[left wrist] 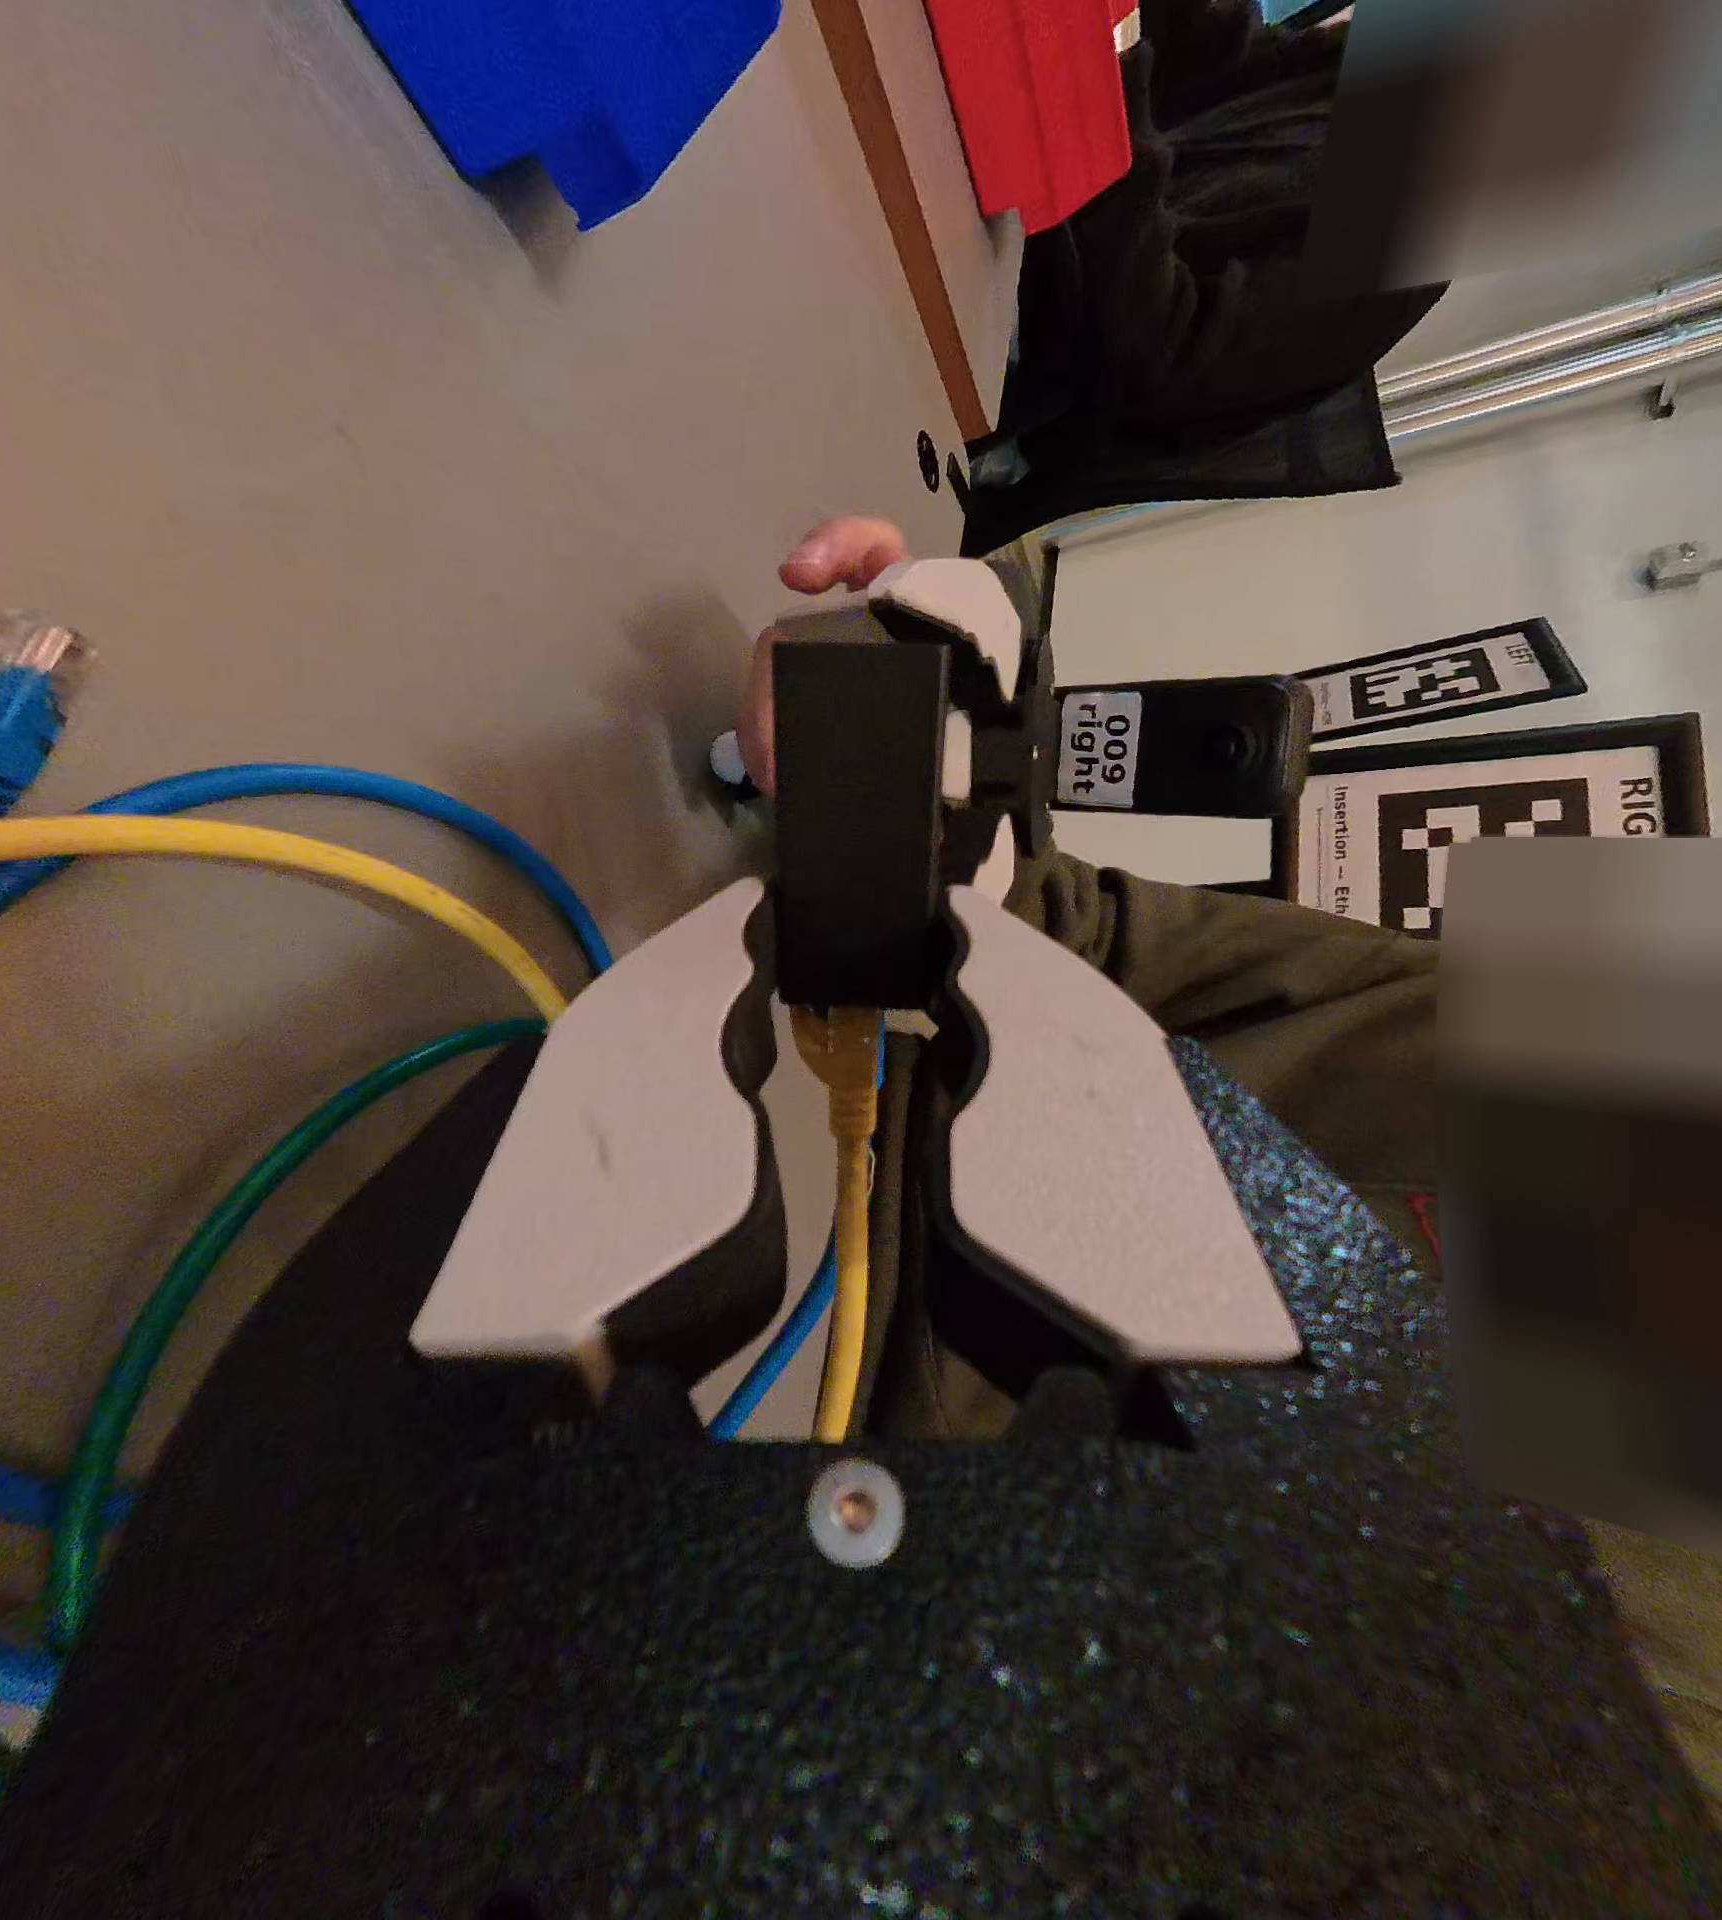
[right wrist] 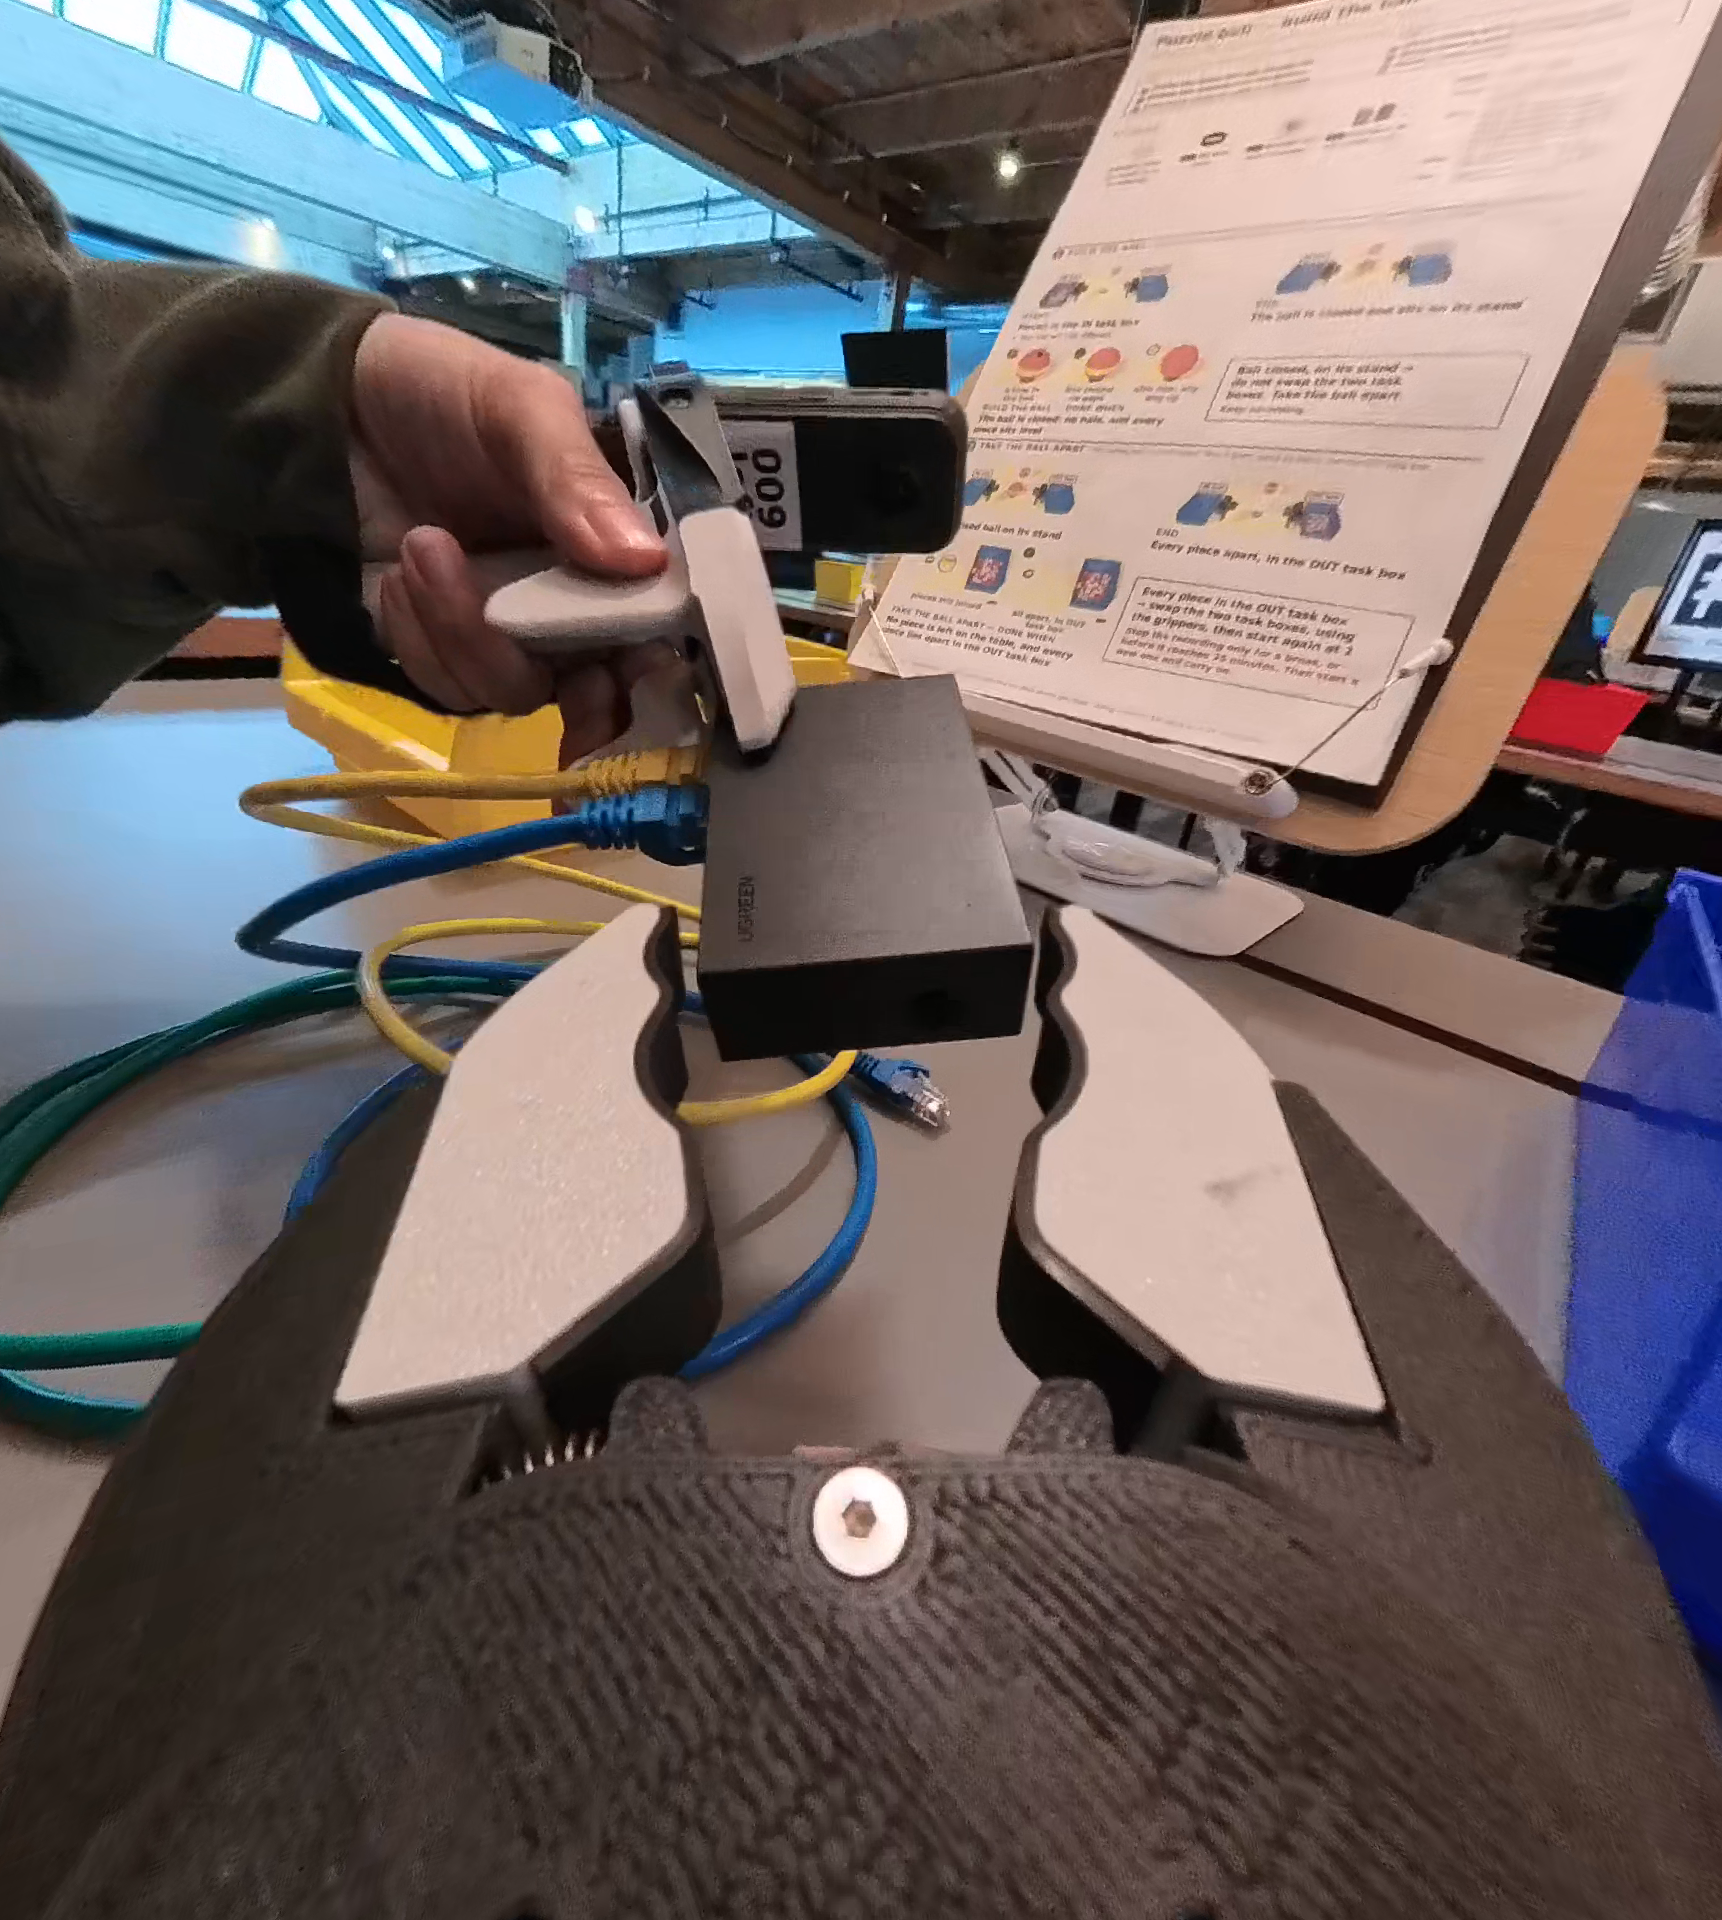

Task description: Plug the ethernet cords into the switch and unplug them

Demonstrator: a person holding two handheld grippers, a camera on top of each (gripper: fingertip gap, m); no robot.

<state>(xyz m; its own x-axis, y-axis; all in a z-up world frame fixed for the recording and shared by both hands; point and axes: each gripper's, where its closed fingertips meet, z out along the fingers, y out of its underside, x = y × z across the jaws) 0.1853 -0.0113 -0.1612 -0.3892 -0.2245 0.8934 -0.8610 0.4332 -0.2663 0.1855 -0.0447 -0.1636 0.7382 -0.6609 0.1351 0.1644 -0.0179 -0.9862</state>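
Note:
The black switch (right wrist: pixel 867 883) is held in the air above the table. My left gripper (left wrist: pixel 857 914) is shut on one end of it; it also shows in the right wrist view (right wrist: pixel 753 717). A yellow cord (right wrist: pixel 649 774) and a blue cord (right wrist: pixel 659 821) are plugged into the switch's left side; the yellow plug (left wrist: pixel 836 1049) shows between my left fingers. My right gripper (right wrist: pixel 862 925) is open, with its jaws on either side of the switch's near end, close to its sides. A loose blue plug (right wrist: pixel 914 1091) lies on the table, also seen in the left wrist view (left wrist: pixel 26 655). A green cord (right wrist: pixel 57 1143) loops on the table.
A blue bin (right wrist: pixel 1719 1247) stands at the right. A yellow bin (right wrist: pixel 369 717) stands behind the cords. An instruction board (right wrist: pixel 1252 416) on a stand is behind the switch. A person's hand (right wrist: pixel 483 468) holds the left gripper. Cords cover the grey table (right wrist: pixel 57 883) on the left. The tips of one gripper are about 4 centimeters away from the tips of the other.

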